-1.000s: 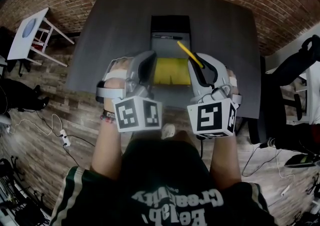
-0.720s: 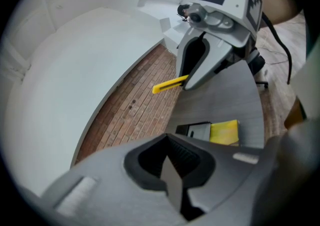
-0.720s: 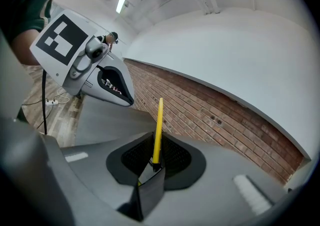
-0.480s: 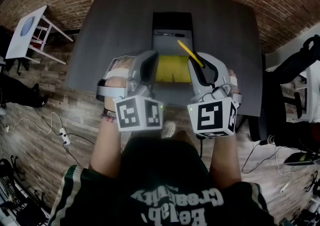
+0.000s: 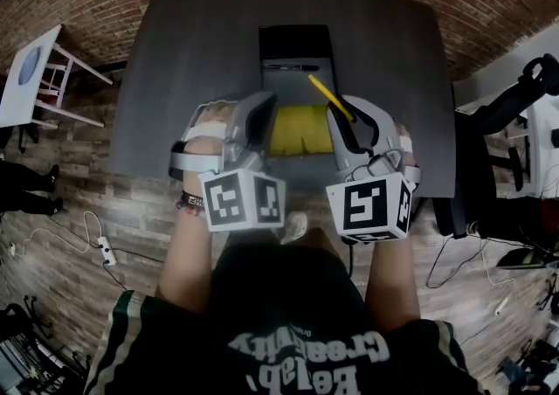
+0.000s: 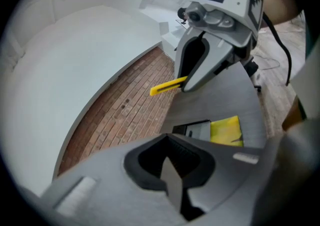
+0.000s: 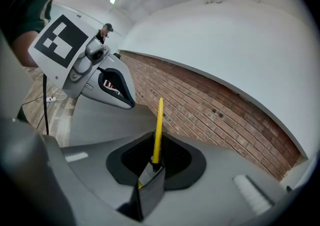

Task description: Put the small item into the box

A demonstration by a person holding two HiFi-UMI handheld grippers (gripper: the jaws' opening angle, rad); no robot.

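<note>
Both grippers hover side by side over the near edge of a dark grey table [image 5: 201,52]. My right gripper [image 5: 343,121] is shut on a thin yellow stick [image 5: 328,94], which points up and away from its jaws [image 7: 158,130]. The left gripper view shows the same stick [image 6: 165,87] jutting from the right gripper [image 6: 200,60]. My left gripper [image 5: 258,119] is shut, and nothing is between its fingers [image 6: 172,170]. Between the two grippers an open box [image 5: 295,79] lies on the table, its black lid [image 5: 295,40] folded back. A yellow sheet [image 5: 300,129] lies inside, near me.
A thin dark pen [image 5: 293,66] lies across the far part of the box. A white side table [image 5: 31,70] stands on the wood floor at the left. At the right is a black office chair [image 5: 515,114]. Cables [image 5: 96,245] trail on the floor. A brick wall runs behind the table.
Both grippers and the yellow stick keep their places. Only the head view has shifted slightly.
</note>
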